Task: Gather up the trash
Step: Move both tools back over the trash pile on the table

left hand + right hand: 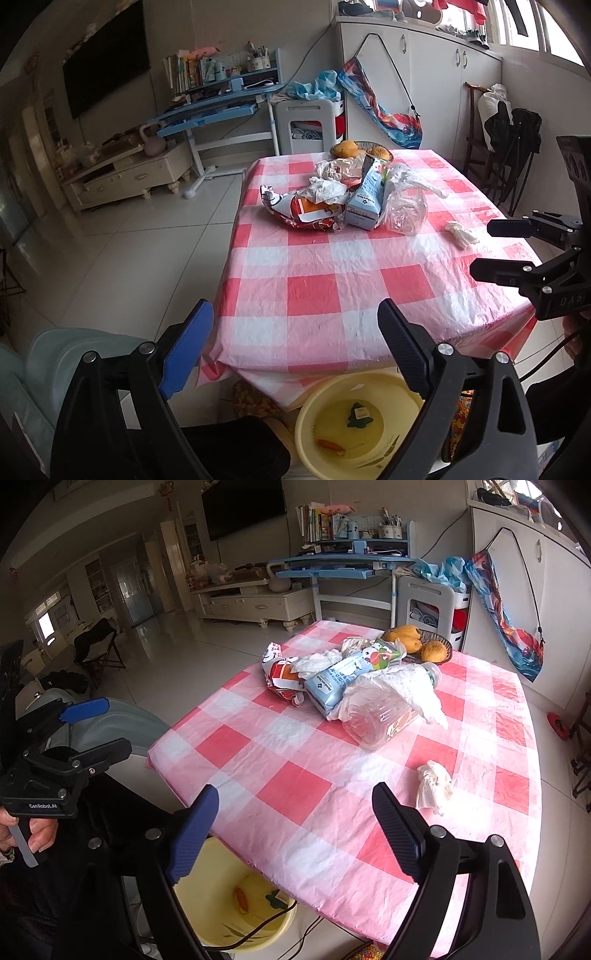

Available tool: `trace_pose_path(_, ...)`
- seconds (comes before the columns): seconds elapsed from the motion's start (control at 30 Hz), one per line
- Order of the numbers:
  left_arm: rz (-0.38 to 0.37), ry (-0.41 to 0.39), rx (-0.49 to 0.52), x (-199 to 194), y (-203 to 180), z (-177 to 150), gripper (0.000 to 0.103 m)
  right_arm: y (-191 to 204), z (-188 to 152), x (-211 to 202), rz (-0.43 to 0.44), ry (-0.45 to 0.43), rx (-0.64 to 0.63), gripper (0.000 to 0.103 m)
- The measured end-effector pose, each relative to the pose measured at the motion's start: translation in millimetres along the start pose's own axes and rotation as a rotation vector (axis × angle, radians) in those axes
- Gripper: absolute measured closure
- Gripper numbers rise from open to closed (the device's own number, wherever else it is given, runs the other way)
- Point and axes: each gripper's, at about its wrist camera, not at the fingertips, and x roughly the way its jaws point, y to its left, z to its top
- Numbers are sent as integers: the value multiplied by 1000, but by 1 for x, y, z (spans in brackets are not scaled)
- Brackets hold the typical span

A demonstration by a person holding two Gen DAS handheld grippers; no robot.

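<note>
Step status: pick-up not yet begun, judged from the layout. Left gripper (295,347) and right gripper (295,830) both stand with jaws spread wide and nothing between them, above the near edge of the table (332,295). Trash pile (343,199) lies well beyond both sets of fingertips: a crinkled foil snack bag (295,214), a rigid blue carton (343,679), a clear, soft-walled plastic bottle (380,720) and limp white film. A crumpled tissue (432,782) lies just beyond the right gripper's right finger. A smooth yellow basin (354,424) sits below the fingers. Next move likely calls for reaching forward and closing lightly on one piece.
</note>
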Motion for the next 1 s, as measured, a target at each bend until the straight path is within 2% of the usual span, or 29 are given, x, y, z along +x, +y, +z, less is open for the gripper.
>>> trace_pose_path(0.3, 5, -3, 6, 3, 1, -2, 13, -4, 0, -2, -24, -4, -3, 19)
trace_pose_path(0.57, -4, 6, -27, 16, 13, 2, 13, -36, 0, -5, -143, 17, 82, 19)
trace_pose_path(0.77, 2, -20, -42, 27, 22, 21, 13, -71, -9, -4, -198, 48, 213, 19)
trace_pose_path(1.0, -15, -19, -53, 53, 24, 48, 13, -76, -9, 5, -221, 39, 235, 19)
